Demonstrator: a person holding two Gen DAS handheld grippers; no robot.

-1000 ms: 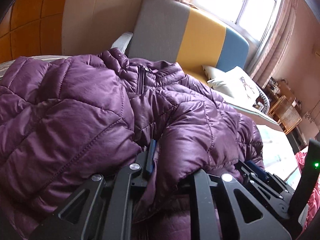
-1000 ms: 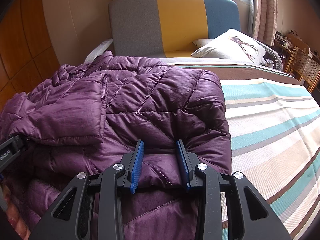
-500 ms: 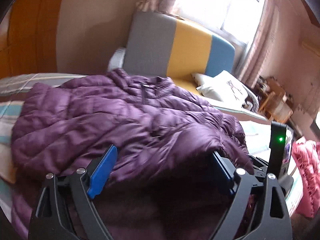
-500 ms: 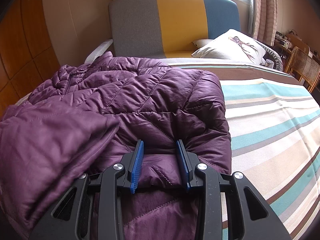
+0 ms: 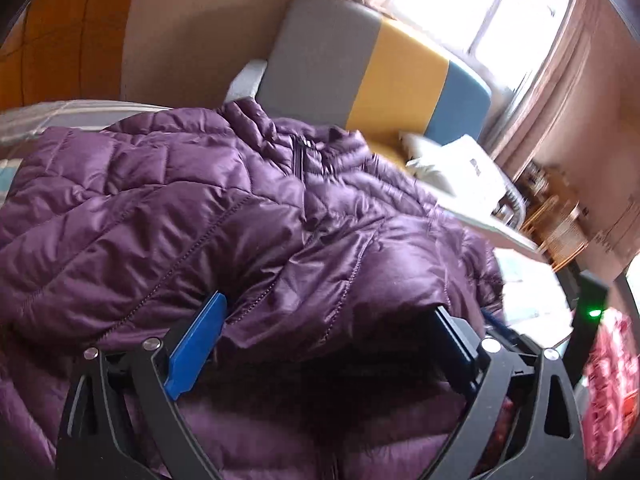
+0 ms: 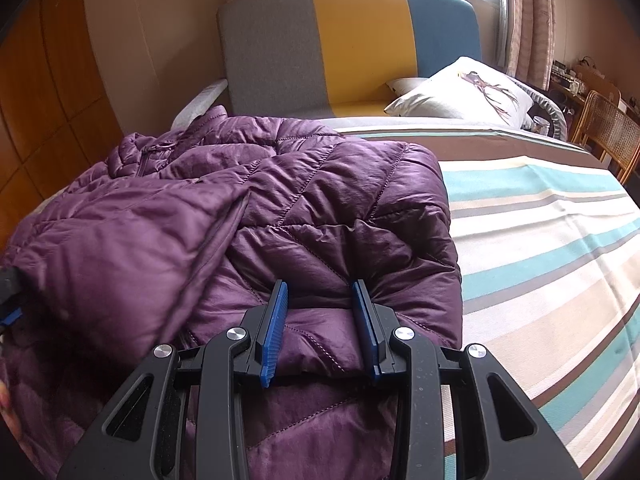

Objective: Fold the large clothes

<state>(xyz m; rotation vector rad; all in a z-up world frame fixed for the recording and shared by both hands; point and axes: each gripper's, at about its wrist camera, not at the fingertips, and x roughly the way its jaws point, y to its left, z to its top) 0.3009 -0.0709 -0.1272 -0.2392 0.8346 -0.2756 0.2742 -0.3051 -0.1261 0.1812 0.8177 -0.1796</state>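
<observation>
With the purple puffer jacket [image 6: 248, 216] lying along the left edge of the striped bed [image 6: 560, 240], the right claw [image 6: 322, 328] pinched its hem while the left claw [image 5: 324, 344], just opened wide, gripped nothing, so the slippery fold risked springing open.
</observation>
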